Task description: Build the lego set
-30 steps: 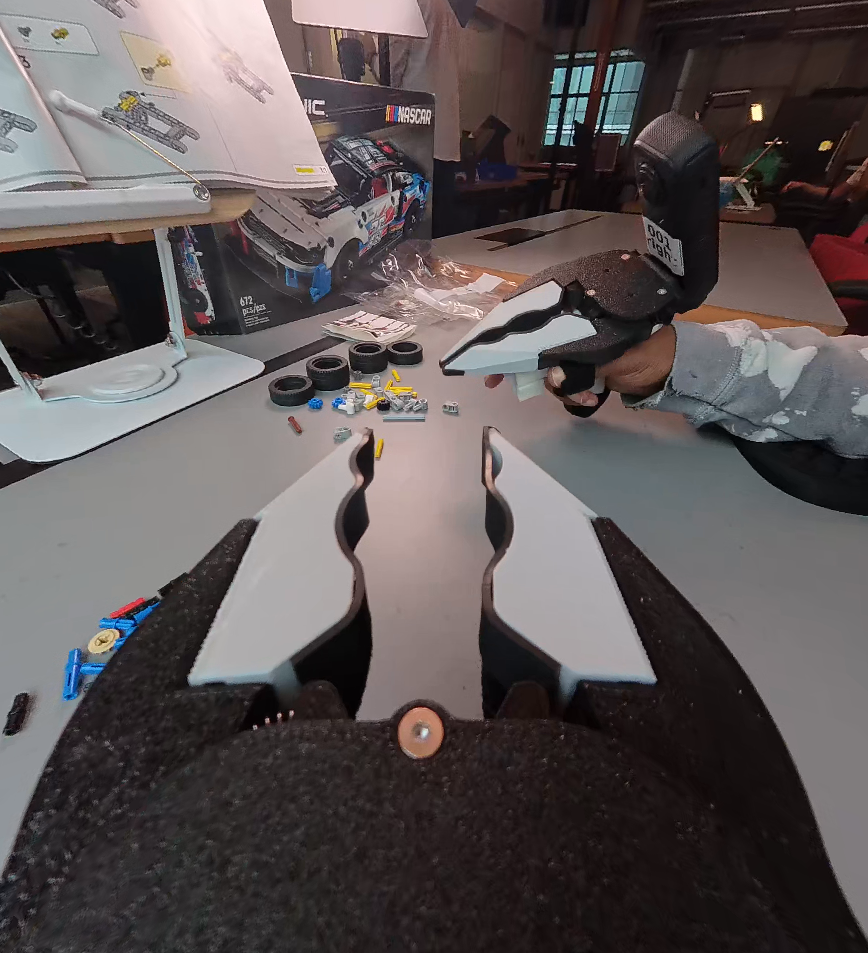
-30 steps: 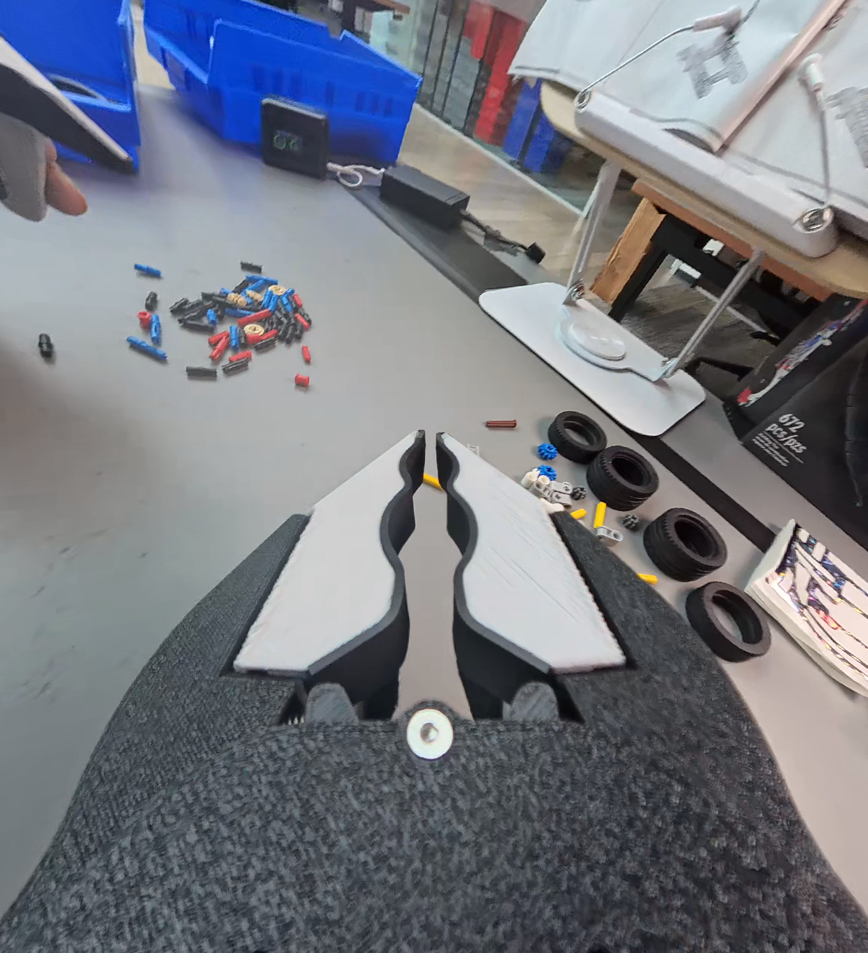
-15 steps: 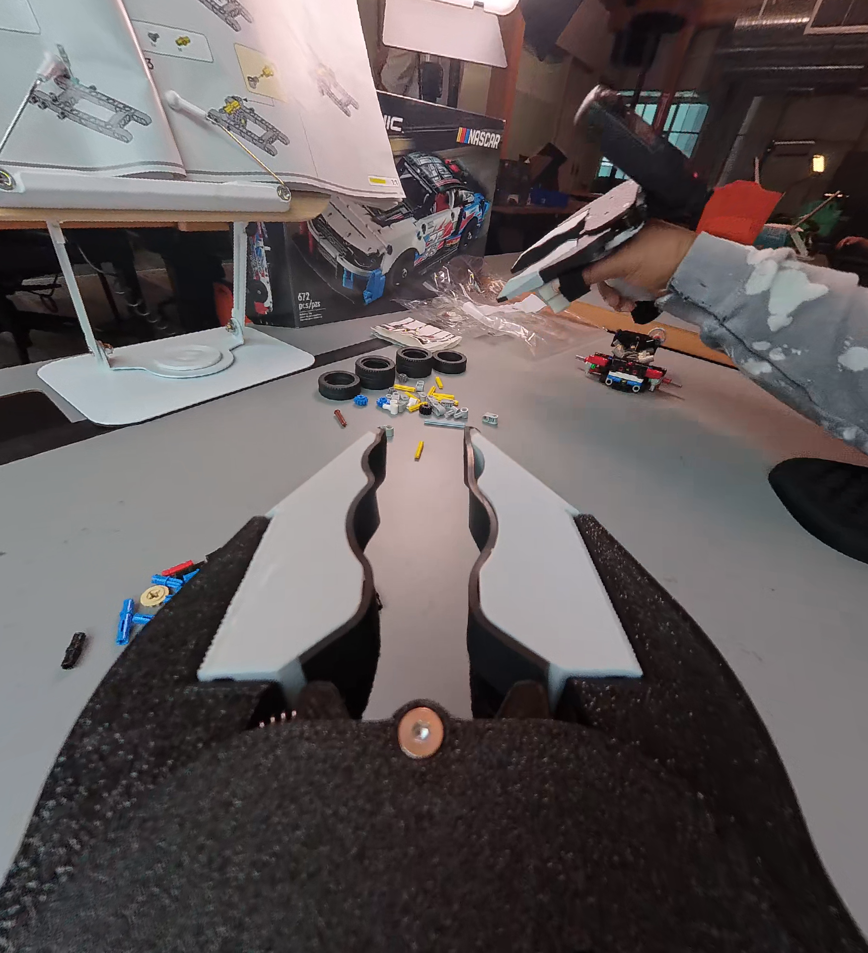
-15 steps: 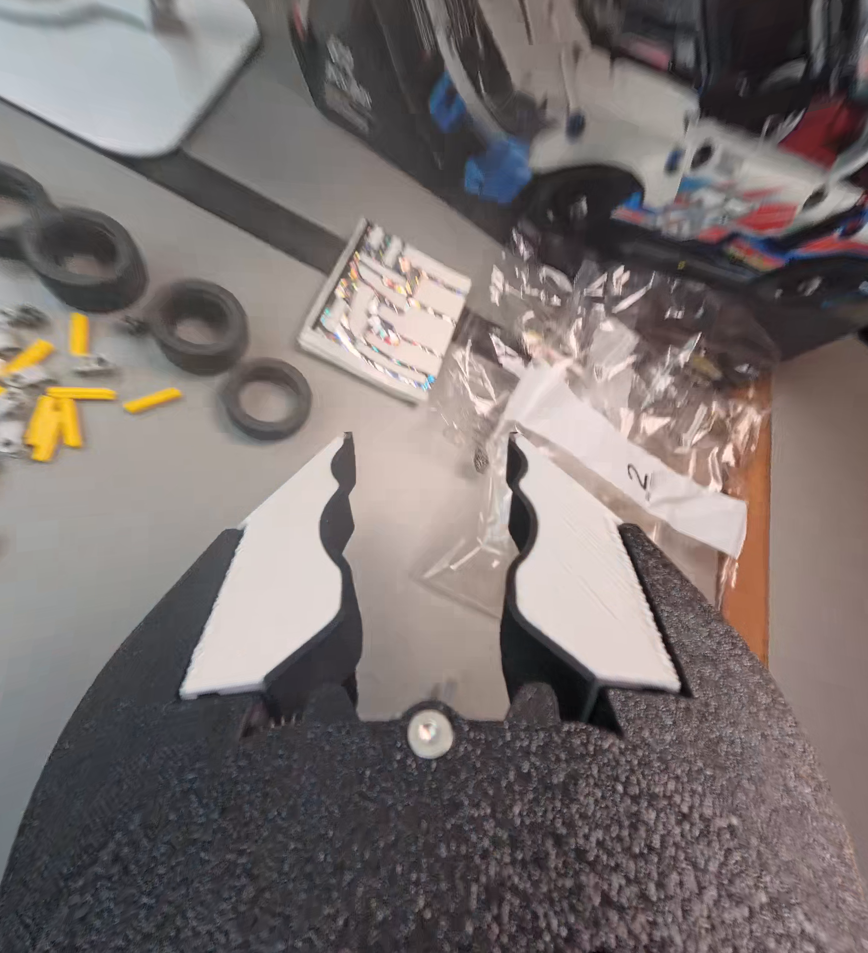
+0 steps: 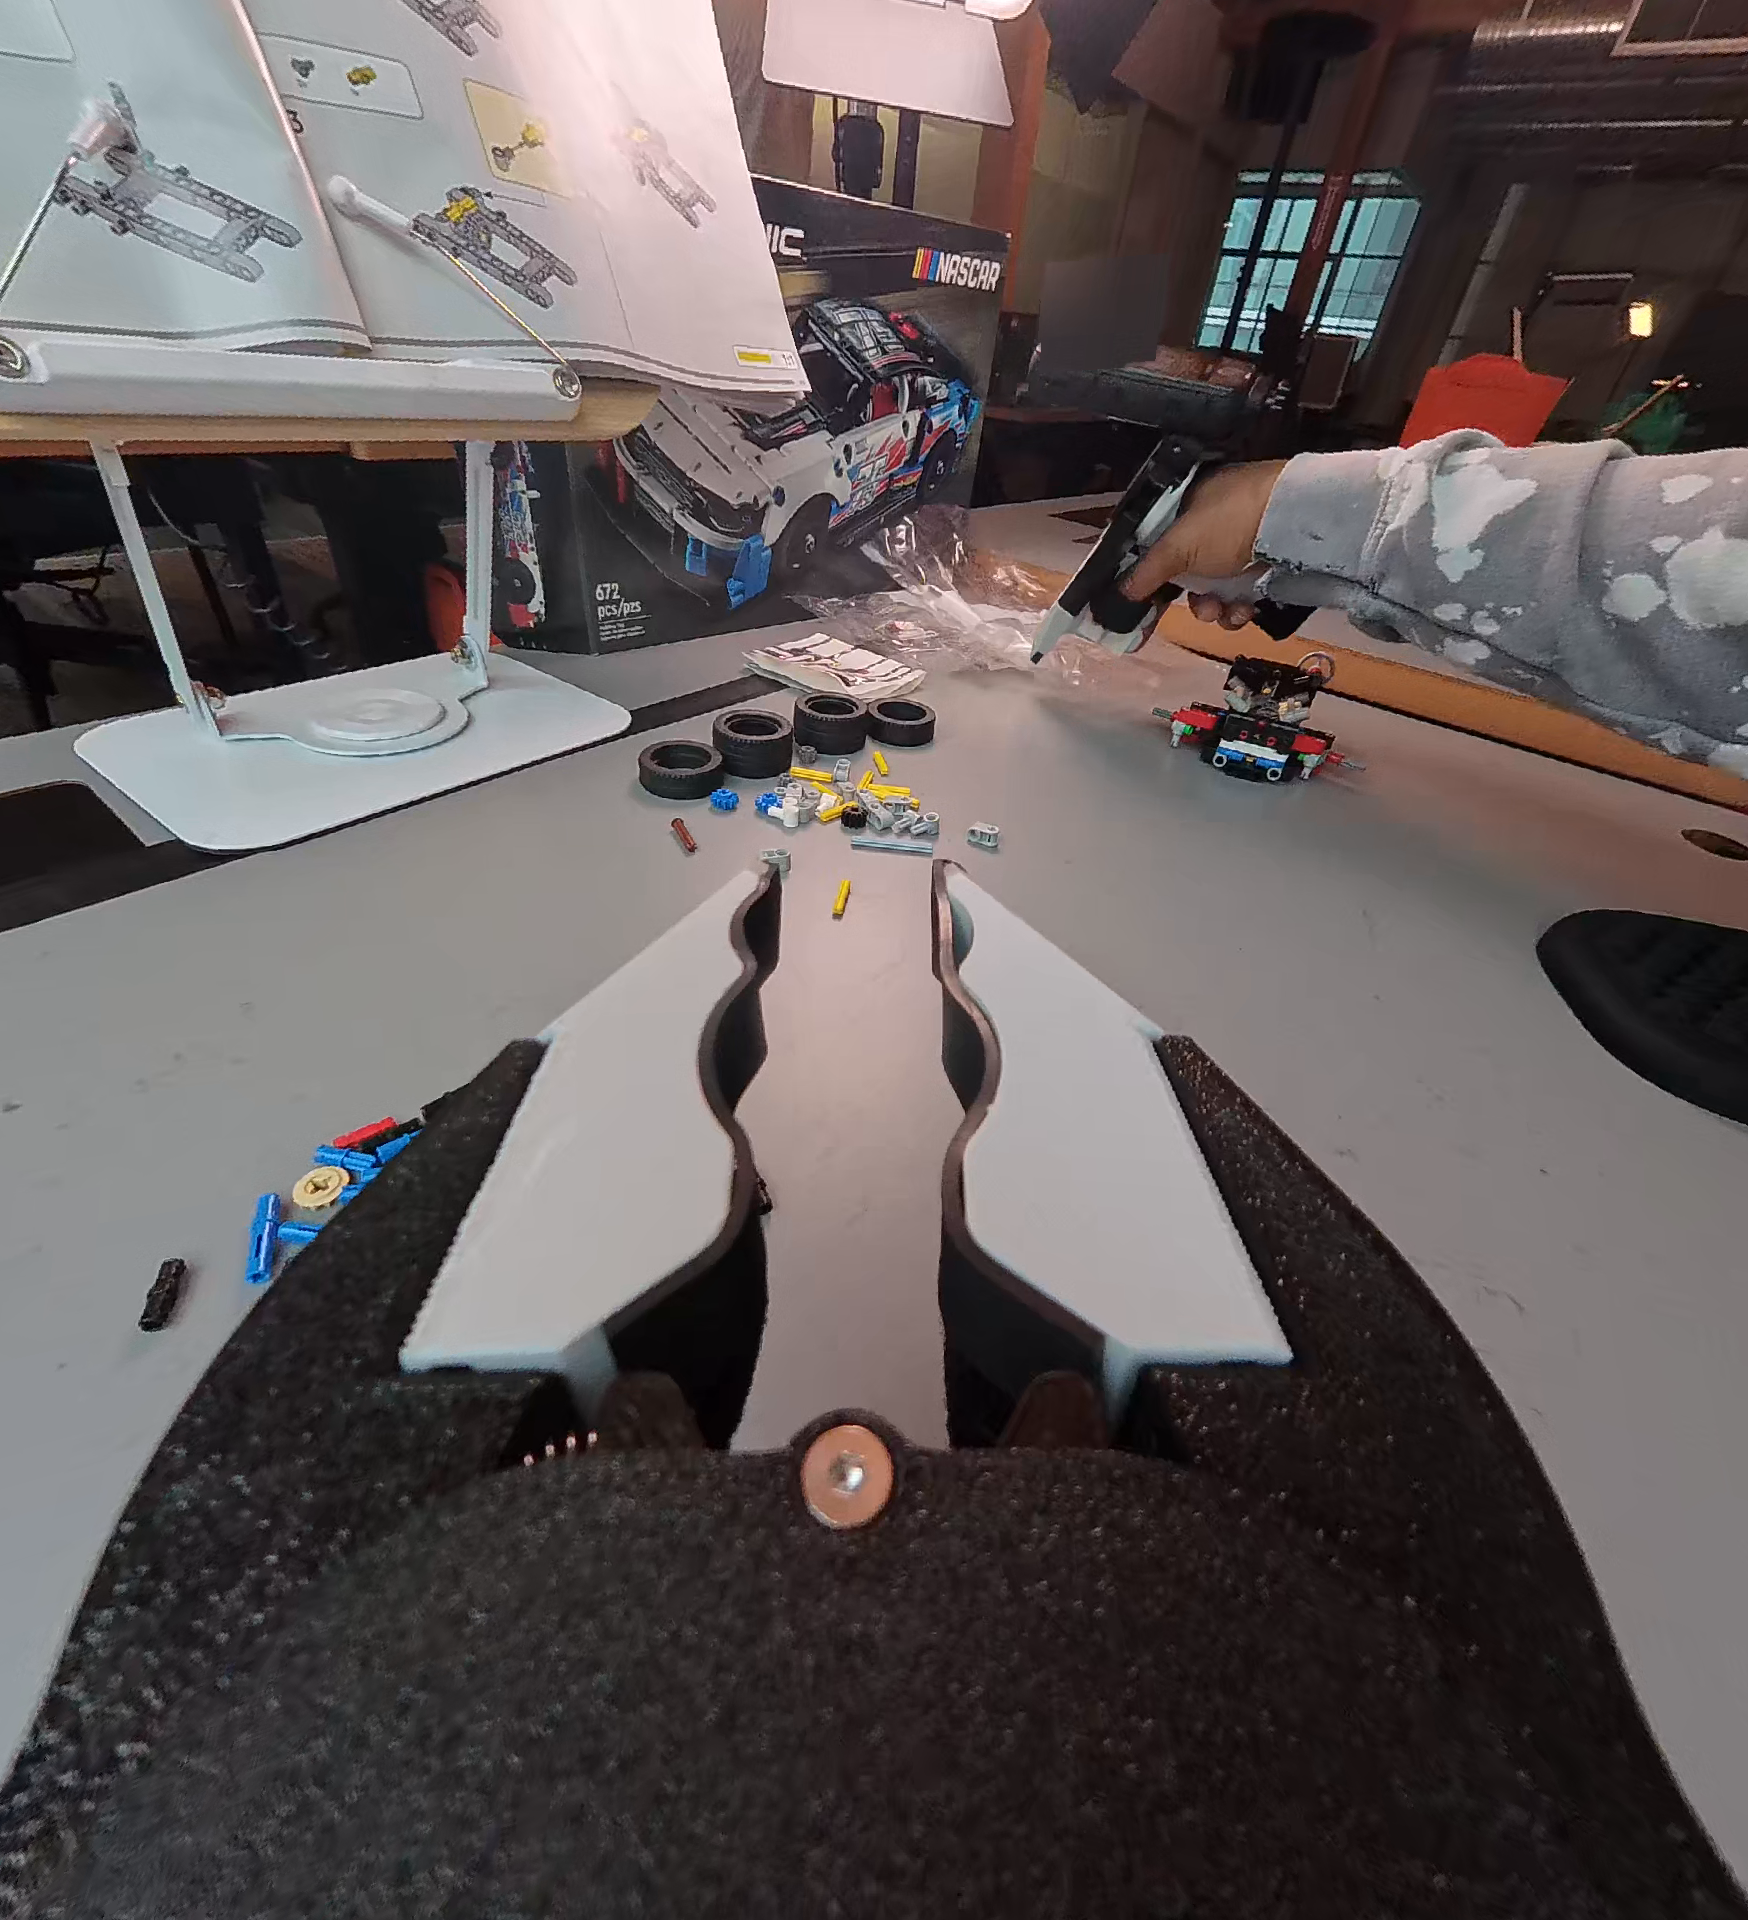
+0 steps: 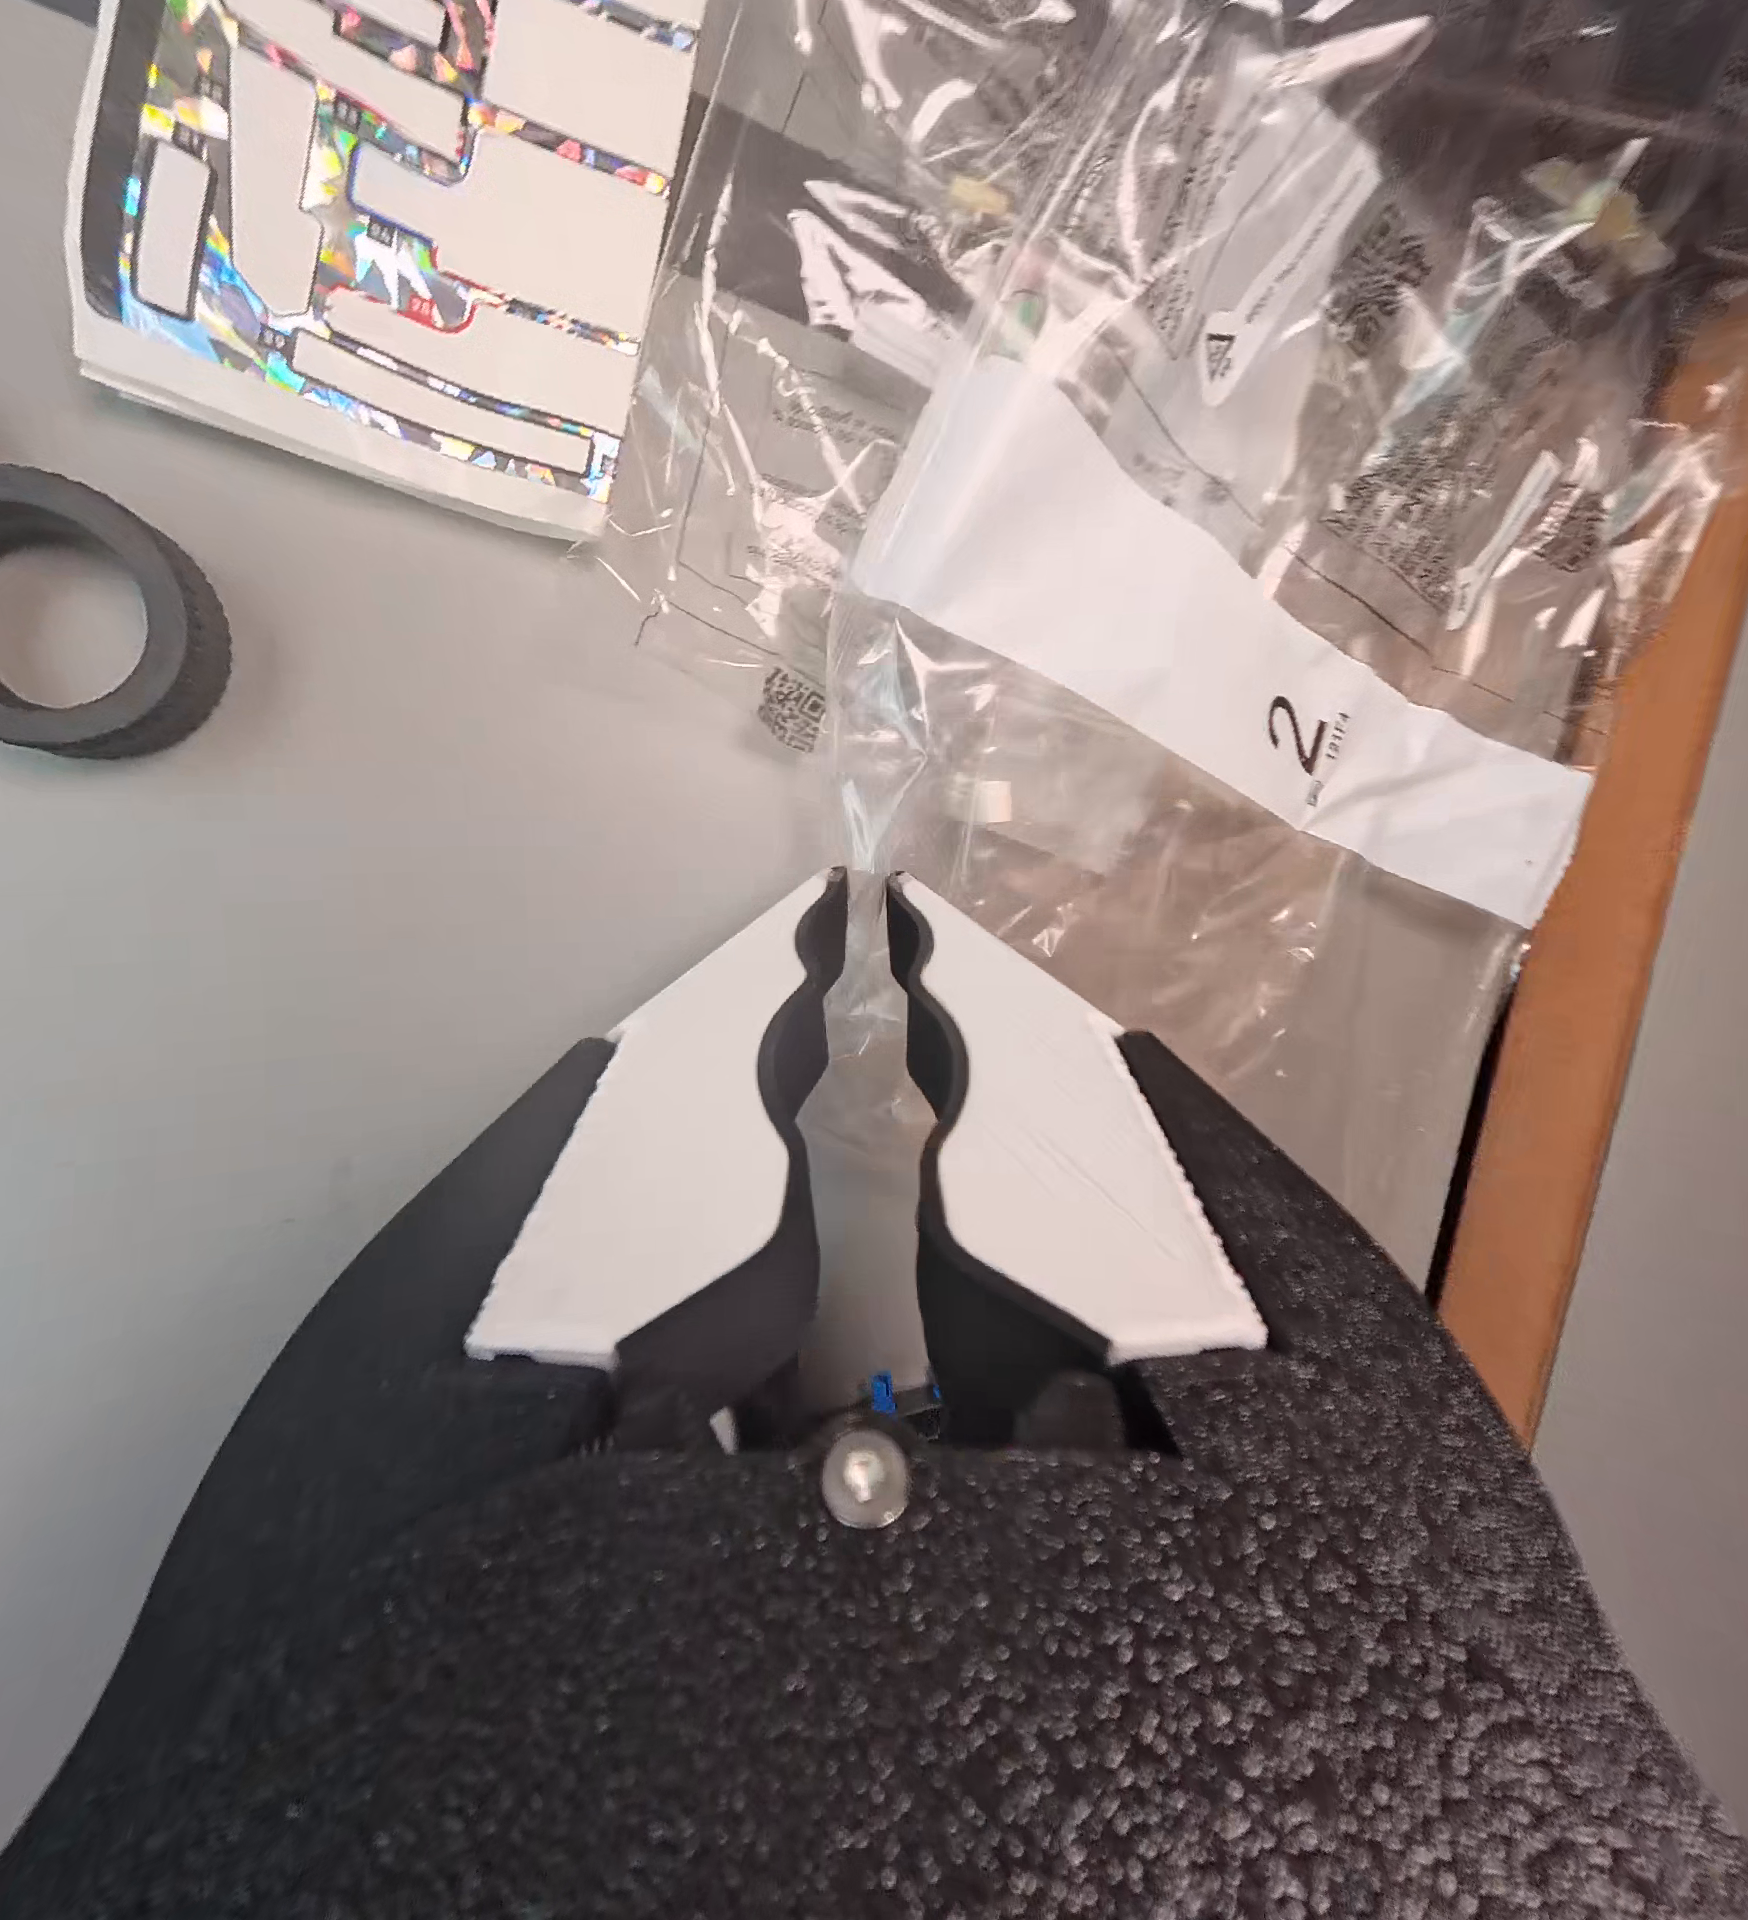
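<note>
Two grippers: right gripper [image 6: 863,883] fingers pinch the crinkled clear plastic parts bag [image 6: 1109,582]; left gripper [image 5: 854,883] fingers apart, empty. Next, likely lift bag clear.

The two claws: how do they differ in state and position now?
The left claw is open and empty above bare table; the right claw is shut on the clear plastic bag. The left points at loose pieces; the right reaches farther, beside the sticker sheet. Both have white fingers.

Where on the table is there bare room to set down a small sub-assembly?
Bare grey table lies right of the left claw, between the loose parts pile and the black mat. It is crowded near the tyres, the plastic bag and the sticker sheet.
</note>
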Tool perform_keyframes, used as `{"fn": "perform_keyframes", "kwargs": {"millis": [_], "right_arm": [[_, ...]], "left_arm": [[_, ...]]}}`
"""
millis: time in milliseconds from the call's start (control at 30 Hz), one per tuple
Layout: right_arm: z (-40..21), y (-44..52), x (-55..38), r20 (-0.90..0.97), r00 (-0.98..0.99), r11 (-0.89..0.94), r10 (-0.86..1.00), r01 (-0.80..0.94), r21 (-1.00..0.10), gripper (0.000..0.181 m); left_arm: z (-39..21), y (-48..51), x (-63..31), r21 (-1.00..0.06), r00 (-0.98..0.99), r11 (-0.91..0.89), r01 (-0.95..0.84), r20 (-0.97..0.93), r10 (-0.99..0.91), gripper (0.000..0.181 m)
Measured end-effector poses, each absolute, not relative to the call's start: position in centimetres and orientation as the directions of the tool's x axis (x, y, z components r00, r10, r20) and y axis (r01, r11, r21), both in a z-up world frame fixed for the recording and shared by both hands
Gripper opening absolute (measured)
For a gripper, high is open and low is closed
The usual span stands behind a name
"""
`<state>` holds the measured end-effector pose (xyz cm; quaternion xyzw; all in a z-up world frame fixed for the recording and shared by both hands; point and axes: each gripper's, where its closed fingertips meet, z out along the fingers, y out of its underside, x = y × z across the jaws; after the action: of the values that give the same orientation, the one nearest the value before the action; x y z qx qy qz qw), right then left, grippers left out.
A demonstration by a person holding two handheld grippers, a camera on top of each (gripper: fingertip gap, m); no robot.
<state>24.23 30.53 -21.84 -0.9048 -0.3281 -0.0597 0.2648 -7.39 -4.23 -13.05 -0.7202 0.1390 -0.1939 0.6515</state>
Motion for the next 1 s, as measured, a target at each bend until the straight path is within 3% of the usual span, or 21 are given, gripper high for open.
{"fn": "perform_keyframes", "kwargs": {"millis": [33, 200, 300, 400, 467, 700, 900, 1000], "right_arm": [[-21.1, 30.6, 24.6, 0.278, 0.794, -0.648, 0.540, 0.603, -0.466, 0.006], [-15.9, 30.8, 26.2, 0.223, 0.893, -0.577, 0.390, 0.426, -0.696, 0.004], [-11.9, 29.3, 26.2, 0.097, 0.936, -0.471, 0.338, 0.257, -0.844, 0.004], [-8.1, 25.2, 24.4, -0.061, 0.915, -0.344, 0.399, 0.088, -0.935, 0.004], [-6.0, 21.7, 22.5, -0.069, 0.887, -0.226, 0.456, 0.040, -0.973, 0.004], [-4.2, 10.3, 12.5, 0.130, 0.743, 0.202, 0.657, -0.008, -0.979, 0.004], [-11.1, 4.3, 4.3, 0.286, 0.566, 0.243, 0.773, 0.153, -0.958, 0.004], [-12.9, 1.8, 2.3, 0.327, 0.487, 0.255, 0.810, 0.210, -0.944, 0.005]], "left_arm": [[-13.0, -4.2, -7.4, -0.992, 0.886, -0.112, 0.057, 0.102, -0.453, 0.028], [-12.9, -4.3, -7.5, -0.991, 0.884, -0.115, 0.068, 0.113, -0.453, 0.027], [-12.8, -4.4, -7.4, -0.992, 0.883, -0.108, 0.065, 0.108, -0.456, 0.027], [-12.7, -4.5, -7.2, -0.994, 0.882, -0.094, 0.059, 0.096, -0.462, 0.027], [-12.5, -4.5, -7.1, -0.995, 0.878, -0.083, 0.061, 0.093, -0.469, 0.028], [-9.3, -2.9, -4.3, -0.992, 0.830, -0.048, 0.116, 0.124, -0.545, 0.052], [-7.4, -2.3, 1.6, -0.986, 0.743, -0.065, 0.151, 0.156, -0.650, 0.074], [-8.8, -2.5, 2.8, -0.992, 0.749, -0.081, 0.096, 0.126, -0.650, 0.075]]}}
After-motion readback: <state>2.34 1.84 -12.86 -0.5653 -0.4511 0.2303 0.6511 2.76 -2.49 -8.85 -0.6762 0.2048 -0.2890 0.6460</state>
